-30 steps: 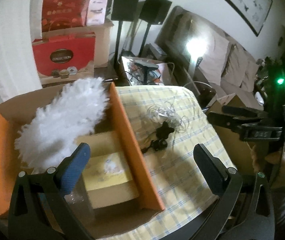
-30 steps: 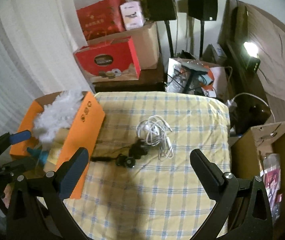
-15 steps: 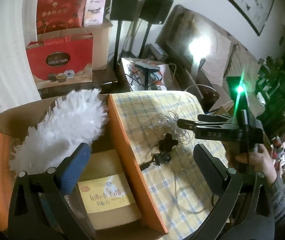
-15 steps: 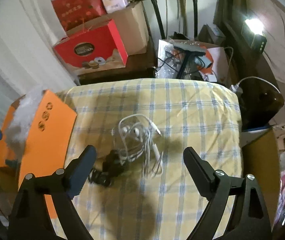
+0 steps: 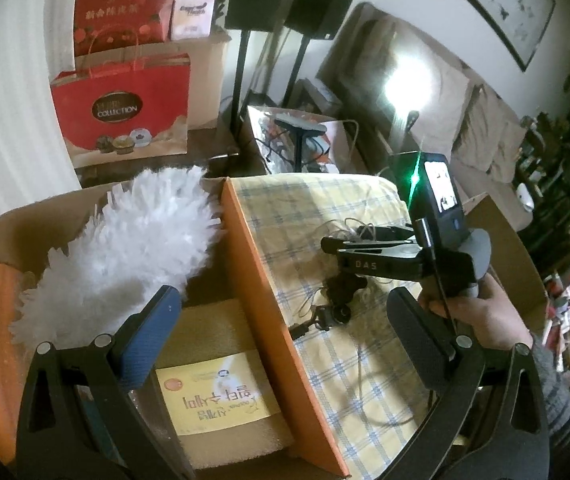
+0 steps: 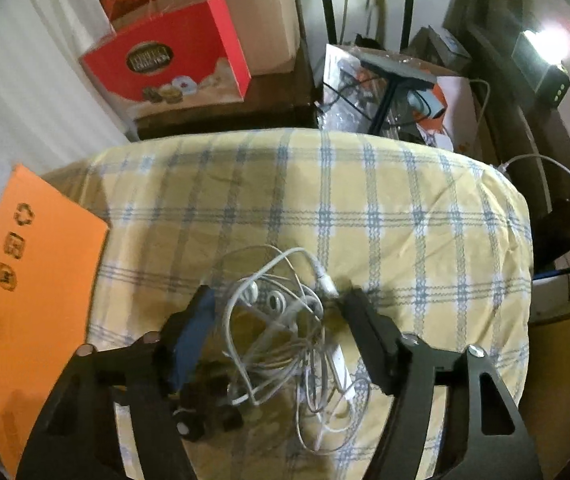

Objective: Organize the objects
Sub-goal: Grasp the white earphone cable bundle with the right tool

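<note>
A tangle of white earphones (image 6: 285, 320) lies on the yellow checked tablecloth (image 6: 385, 208), with a small black gadget with a cord (image 6: 201, 412) beside it. My right gripper (image 6: 279, 304) is open, low over the cloth, its fingers on either side of the earphone tangle. The gripper also shows in the left wrist view (image 5: 361, 240), over the earphones. My left gripper (image 5: 281, 312) is open and empty above the orange cardboard box (image 5: 269, 272). In the box lie a white fluffy duster (image 5: 125, 240) and a beige pack with a yellow label (image 5: 217, 392).
Behind the table stand red gift bags (image 5: 121, 108), a brown carton (image 6: 265, 12), two speaker stands (image 5: 241, 80) and a box of cables (image 6: 389, 92). A sofa (image 5: 465, 100) is at the right. An open cardboard box (image 5: 513, 252) sits right of the table.
My right gripper has moved forward and down to the earphones, and its fingers have narrowed around them. My left gripper has shifted slightly over the box.
</note>
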The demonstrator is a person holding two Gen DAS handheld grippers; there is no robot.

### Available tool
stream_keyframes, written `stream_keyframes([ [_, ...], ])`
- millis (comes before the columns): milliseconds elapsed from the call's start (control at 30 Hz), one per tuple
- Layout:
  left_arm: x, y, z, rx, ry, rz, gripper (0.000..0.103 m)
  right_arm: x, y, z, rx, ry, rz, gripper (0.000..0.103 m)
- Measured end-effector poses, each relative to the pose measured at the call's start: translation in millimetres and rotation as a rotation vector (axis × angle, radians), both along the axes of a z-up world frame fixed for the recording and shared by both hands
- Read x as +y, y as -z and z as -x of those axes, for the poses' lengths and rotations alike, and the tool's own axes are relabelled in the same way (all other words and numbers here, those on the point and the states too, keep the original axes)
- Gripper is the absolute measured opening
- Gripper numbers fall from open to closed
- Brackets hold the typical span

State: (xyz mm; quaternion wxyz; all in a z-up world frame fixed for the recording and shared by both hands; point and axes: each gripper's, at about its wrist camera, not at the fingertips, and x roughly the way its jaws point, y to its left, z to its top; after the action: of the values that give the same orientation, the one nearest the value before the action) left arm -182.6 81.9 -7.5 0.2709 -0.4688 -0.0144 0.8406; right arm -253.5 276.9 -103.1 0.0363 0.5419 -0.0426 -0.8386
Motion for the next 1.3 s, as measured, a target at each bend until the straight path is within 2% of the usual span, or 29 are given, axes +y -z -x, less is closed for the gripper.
stream_keyframes([
  [33, 1, 0, 0, -0.001, 0.002, 0.002, 0.103, -2, 0, 0, 0.005, -0.004, -0.021, 0.062],
  [100, 4, 1, -1, -0.001, 0.006, 0.003, 0.103, -2, 0, -3, 0.011, -0.011, -0.027, 0.037],
  [133, 5, 1, -1, -0.001, 0.008, 0.003, 0.103, -2, 0, -4, 0.013, -0.014, -0.03, 0.03],
  [267, 13, -2, -4, 0.003, 0.023, 0.007, 0.103, 2, -3, -11, 0.024, -0.016, -0.044, 0.017],
  [433, 28, -7, -6, 0.007, 0.054, 0.019, 0.103, 26, -23, -28, 0.072, 0.02, 0.034, 0.017],
  [733, 50, -6, -7, -0.015, 0.092, 0.031, 0.103, 48, -80, -58, 0.188, 0.04, 0.068, 0.016],
  [900, 69, -5, -9, -0.005, 0.14, 0.093, 0.103, 56, -104, -74, 0.227, 0.043, 0.089, 0.016],
  [1000, 82, 1, -9, -0.026, 0.197, 0.13, 0.103, 61, -111, -86, 0.24, 0.048, 0.111, 0.016],
  [1167, 109, 17, -11, -0.021, 0.295, 0.302, 0.09, 65, -113, -101, 0.239, 0.045, 0.137, 0.017],
  [1233, 118, 25, -12, -0.035, 0.326, 0.351, 0.074, 66, -112, -106, 0.238, 0.044, 0.142, 0.016],
  [1300, 122, 32, -10, -0.06, 0.337, 0.369, 0.068, 67, -111, -110, 0.238, 0.046, 0.147, 0.017],
])
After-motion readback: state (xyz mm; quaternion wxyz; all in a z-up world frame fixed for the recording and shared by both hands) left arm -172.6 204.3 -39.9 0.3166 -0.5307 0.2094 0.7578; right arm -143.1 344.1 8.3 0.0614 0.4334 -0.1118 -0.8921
